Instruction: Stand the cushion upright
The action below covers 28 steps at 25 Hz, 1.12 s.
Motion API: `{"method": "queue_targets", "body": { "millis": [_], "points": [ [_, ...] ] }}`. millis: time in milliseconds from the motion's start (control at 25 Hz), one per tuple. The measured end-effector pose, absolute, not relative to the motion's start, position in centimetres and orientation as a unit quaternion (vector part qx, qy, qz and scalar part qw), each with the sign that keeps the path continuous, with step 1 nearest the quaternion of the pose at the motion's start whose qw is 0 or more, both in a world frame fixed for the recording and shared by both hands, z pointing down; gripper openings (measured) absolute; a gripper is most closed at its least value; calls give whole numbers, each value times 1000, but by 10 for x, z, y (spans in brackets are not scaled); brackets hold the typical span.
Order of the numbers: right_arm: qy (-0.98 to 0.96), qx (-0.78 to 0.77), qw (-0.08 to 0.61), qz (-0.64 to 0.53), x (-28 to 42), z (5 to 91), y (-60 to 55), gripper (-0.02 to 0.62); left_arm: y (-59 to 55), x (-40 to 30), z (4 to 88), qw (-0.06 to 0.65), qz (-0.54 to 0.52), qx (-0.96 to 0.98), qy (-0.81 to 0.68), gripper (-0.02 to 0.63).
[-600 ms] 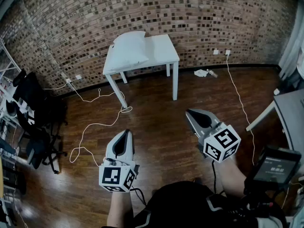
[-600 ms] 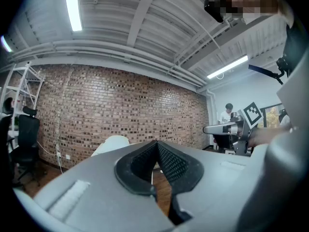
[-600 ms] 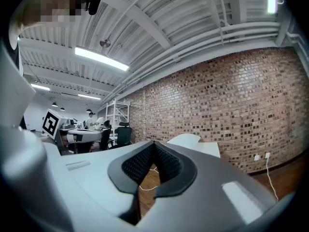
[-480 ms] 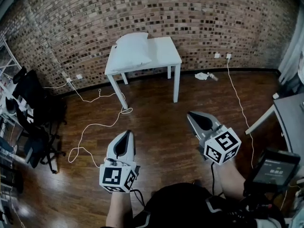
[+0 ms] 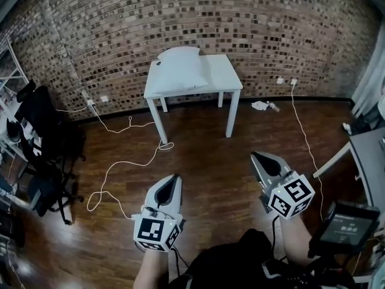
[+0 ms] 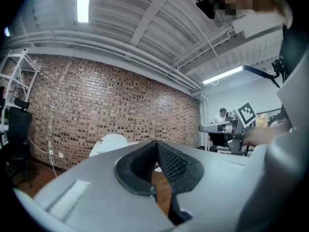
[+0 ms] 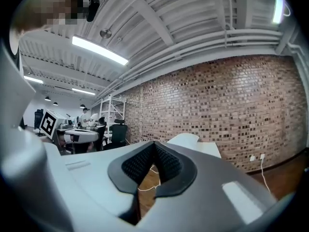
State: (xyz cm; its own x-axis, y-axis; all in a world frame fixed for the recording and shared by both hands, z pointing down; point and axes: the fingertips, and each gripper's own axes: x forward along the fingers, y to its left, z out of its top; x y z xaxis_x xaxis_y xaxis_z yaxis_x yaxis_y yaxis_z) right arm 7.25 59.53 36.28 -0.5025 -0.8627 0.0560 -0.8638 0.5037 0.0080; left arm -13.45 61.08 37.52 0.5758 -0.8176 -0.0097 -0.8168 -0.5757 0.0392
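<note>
Above wood floor (image 5: 210, 155) | left tongs (image 5: 175, 178) clenched, empty | right tongs (image 5: 255, 156) clenched, empty | cushion (image 5: 180, 68) on table (image 5: 224, 77)

Head view: high, steeply downward over dark wooden floor (image 5: 210, 149), facing red-brown brick wall (image 5: 180, 17); small white four-legged table (image 5: 224, 77) far off, near wall. Left gripper view, right gripper view: low, level, along own jaws, facing same wall from afar. All three share wall, table, plump white cushion (image 5: 180, 65) at table's left edge.

Head view was dim, corners vignetted, brick wall (image 5: 252, 23) bowed by fisheye, ceiling strip light (image 6: 83, 3) glared white.
</note>
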Motion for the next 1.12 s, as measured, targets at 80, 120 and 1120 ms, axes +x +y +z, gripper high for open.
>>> {"method": "queue_targets", "body": {
  "millis": [80, 120, 1120],
  "points": [
    [-866, 498, 41, 15, 64, 371, 591, 6, 603, -141, 382, 19, -6, 888, -458, 0],
    [-867, 496, 47, 18, 61, 375, 588, 6, 599, -143, 384, 19, -5, 890, -456, 0],
    [-910, 412, 34, 10, 141, 361, 303, 6, 319, -59, 354, 6, 20, 832, -554, 0]
  ]
}}
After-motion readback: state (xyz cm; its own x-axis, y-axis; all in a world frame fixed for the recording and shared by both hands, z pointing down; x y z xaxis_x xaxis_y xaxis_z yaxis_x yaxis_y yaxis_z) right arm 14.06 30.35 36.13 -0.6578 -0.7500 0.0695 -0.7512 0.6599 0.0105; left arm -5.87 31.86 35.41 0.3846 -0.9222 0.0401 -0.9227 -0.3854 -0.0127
